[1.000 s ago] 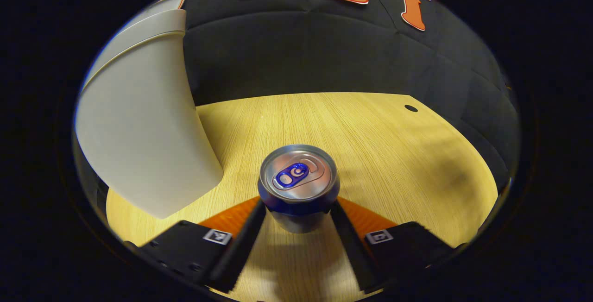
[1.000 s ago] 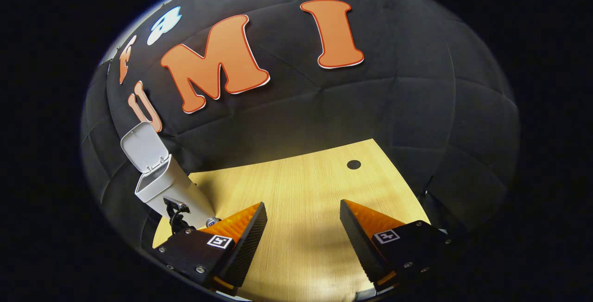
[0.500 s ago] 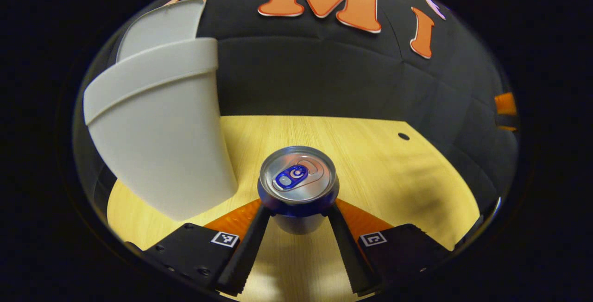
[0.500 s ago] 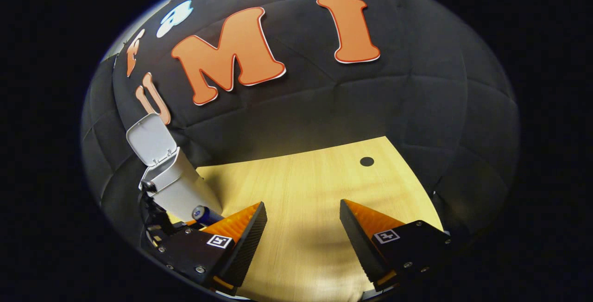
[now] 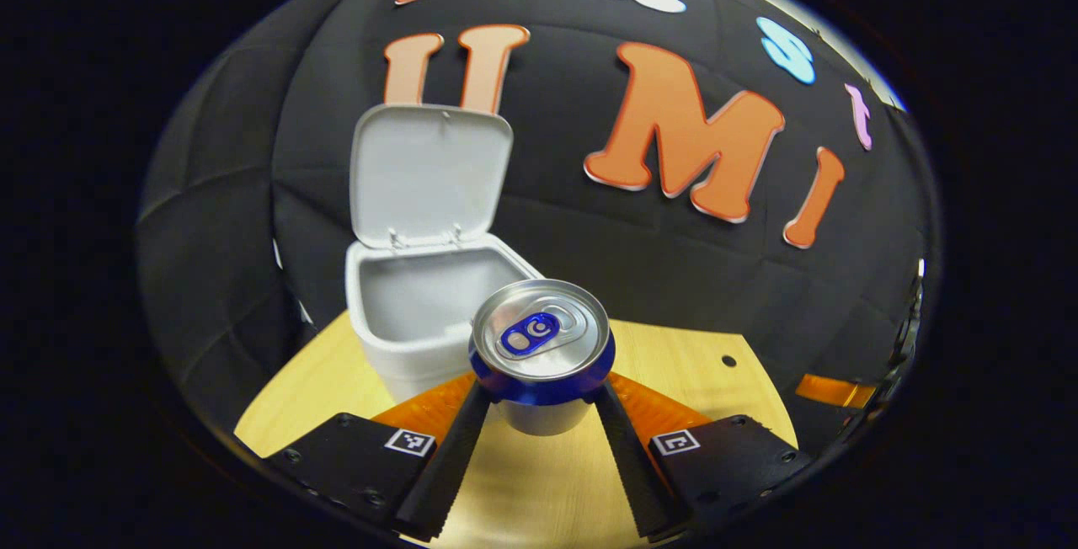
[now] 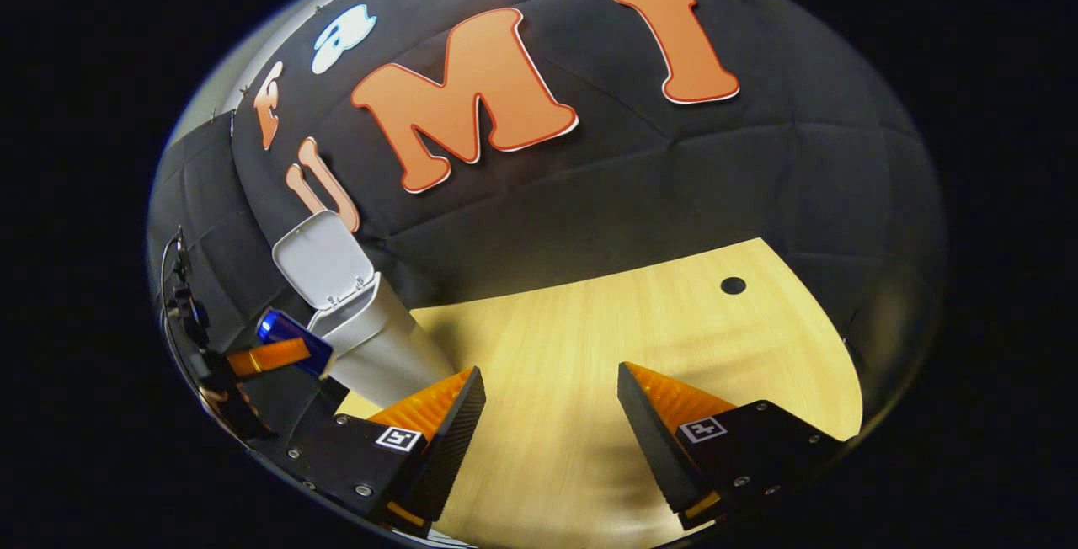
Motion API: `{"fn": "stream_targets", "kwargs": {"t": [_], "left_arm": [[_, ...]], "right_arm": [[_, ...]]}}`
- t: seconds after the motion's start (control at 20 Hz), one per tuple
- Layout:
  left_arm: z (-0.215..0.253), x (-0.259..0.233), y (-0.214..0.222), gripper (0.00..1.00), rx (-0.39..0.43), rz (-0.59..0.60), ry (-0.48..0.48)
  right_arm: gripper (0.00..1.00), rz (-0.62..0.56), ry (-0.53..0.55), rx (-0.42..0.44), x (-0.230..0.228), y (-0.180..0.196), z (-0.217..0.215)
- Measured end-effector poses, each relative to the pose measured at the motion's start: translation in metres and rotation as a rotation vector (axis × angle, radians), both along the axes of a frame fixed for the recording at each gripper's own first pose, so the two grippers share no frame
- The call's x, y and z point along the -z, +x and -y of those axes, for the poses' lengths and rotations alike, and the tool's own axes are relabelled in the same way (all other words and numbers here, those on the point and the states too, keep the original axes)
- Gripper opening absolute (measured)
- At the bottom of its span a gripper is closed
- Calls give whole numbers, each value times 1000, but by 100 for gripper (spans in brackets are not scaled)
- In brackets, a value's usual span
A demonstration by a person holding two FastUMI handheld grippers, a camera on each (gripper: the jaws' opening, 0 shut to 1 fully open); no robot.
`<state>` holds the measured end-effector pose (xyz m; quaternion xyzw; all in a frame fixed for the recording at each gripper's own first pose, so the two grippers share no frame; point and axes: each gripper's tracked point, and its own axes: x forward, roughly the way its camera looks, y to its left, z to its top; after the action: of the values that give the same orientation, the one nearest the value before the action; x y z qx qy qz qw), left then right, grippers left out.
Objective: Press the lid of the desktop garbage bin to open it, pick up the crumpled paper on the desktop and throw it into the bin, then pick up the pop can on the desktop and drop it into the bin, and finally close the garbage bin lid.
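Can (image 5: 541, 353) raised to open bin (image 5: 421, 338), L jaws gripping it, R jaws apart.

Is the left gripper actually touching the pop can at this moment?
Touching. The left gripper view shows the left gripper with both fingers pressed against opposite sides of the pop can, holding it in front of the open bin.

I see the light wood-grain bench (image 6: 589, 347) running back to the black cloth wall (image 6: 674, 187) of the booth, with a small dark round hole (image 6: 733, 285) in its top near the far right edge, close to where bench meets wall.
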<state>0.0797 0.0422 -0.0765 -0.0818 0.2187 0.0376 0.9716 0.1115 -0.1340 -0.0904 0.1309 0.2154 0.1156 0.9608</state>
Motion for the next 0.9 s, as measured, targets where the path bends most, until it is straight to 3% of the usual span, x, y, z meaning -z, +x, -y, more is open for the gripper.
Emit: {"fn": "stream_targets", "kwargs": {"t": [0.1,0.25,0.4,0.65,0.9], "left_arm": [[-45,-24,16,78,-73,10,93],[-73,-24,56,78,-90,-19,112],[-94,-3,84,78,-101,-72,194],[-89,39,100,81,-91,-137,119],[-93,59,98,84,-99,-193,124]], "right_arm": [[95,4,18,-9,-1,1,-7],[95,13,28,2,-2,-1,-4],[95,9,36,42,-2,-3,9],[95,-5,44,110,2,-6,30],[95,-15,45,129,6,-7,31]]}}
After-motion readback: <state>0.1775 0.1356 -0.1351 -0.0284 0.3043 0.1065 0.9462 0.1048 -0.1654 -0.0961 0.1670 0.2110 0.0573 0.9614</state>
